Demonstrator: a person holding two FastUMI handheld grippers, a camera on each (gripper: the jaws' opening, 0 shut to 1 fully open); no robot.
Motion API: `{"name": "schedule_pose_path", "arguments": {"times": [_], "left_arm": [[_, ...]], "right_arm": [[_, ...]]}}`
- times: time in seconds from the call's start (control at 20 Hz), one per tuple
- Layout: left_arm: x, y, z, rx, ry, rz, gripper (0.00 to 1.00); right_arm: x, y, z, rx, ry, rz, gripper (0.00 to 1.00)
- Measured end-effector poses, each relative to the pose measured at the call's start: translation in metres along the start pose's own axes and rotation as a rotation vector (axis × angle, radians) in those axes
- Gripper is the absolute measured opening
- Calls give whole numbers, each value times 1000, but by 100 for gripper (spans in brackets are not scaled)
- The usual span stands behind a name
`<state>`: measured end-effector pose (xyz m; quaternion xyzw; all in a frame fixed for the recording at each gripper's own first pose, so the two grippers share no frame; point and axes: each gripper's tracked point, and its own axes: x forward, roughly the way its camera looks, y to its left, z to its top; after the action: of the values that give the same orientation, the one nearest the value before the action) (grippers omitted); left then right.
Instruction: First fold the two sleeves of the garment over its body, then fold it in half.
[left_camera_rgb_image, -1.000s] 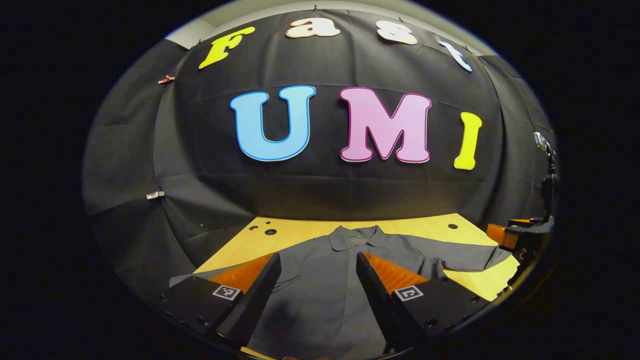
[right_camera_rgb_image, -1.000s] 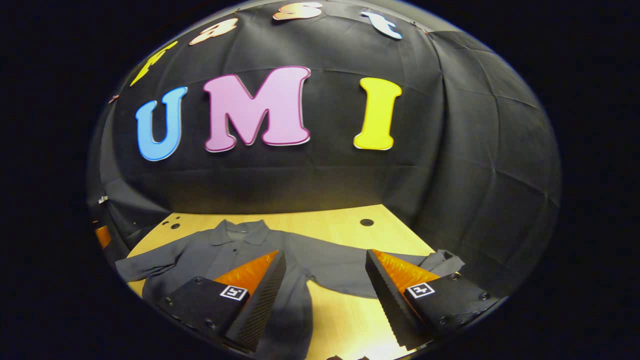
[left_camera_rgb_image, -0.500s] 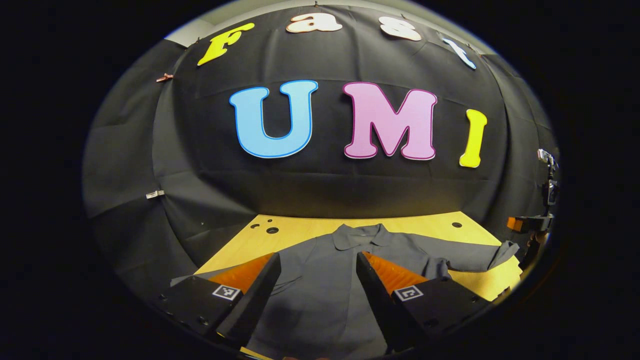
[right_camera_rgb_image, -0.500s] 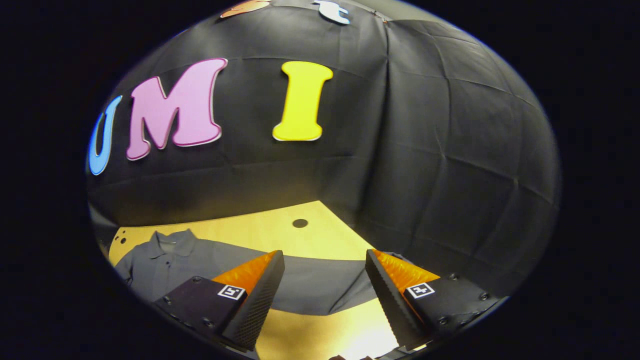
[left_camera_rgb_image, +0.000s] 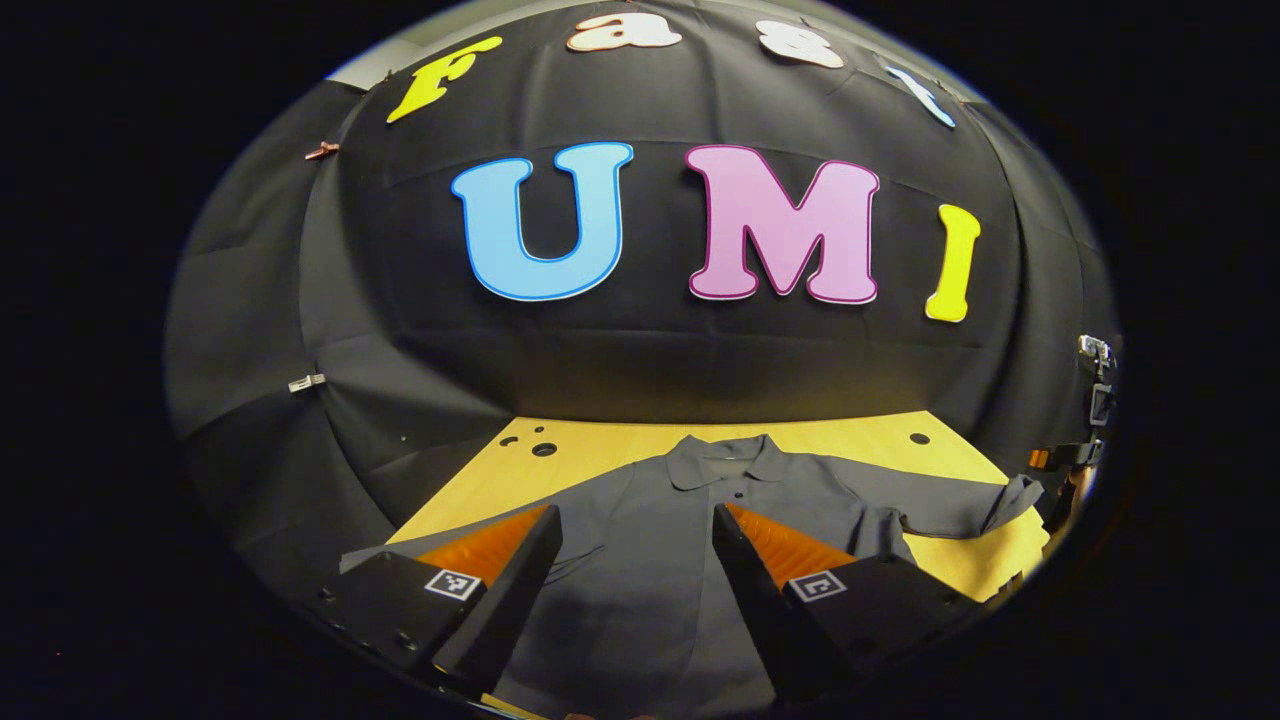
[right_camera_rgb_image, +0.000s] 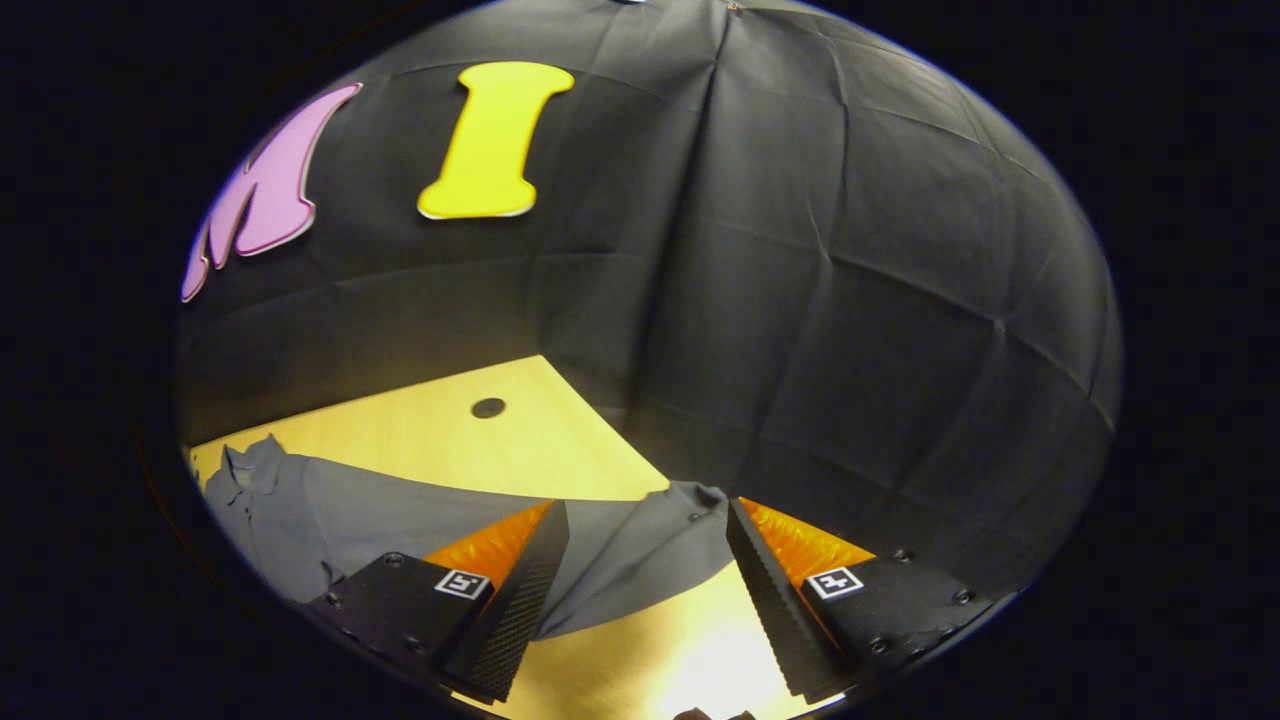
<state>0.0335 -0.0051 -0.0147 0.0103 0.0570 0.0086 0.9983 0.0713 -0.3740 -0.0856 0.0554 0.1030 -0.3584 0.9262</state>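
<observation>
Shirt (left_camera_rgb_image: 640, 560) flat on table (left_camera_rgb_image: 600, 462), sleeve (right_camera_rgb_image: 640, 545) between open right hand-held gripper (right_camera_rgb_image: 640, 600) fingers

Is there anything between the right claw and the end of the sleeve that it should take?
Nothing visible stands in the way. In the right gripper view the right claw is open, and the sleeve cuff lies flat on the wooden table just ahead of its fingertips, with only grey cloth and bare wood between them.
</observation>
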Motion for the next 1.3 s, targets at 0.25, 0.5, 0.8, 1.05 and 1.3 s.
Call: {"name": "schedule_pose_path", "arguments": {"times": [0.25, 0.5, 0.8, 1.05, 1.3], "left_arm": [[6, 0, -10, 12, 31, 4, 96], [16, 9, -23, 7, 79, 35, 97], [23, 4, -27, 29, 99, 32, 97], [27, 0, -32, 51, 117, 33, 98], [27, 3, -33, 34, 122, 34, 98]], "right_arm": [[48, -29, -24, 68, 126, -63, 99], [80, -42, -50, 185, 233, -85, 99], [97, -43, -64, 280, 324, -94, 99], [100, -41, -72, 266, 371, -107, 100], [99, -48, -77, 216, 408, -110, 92]]}}
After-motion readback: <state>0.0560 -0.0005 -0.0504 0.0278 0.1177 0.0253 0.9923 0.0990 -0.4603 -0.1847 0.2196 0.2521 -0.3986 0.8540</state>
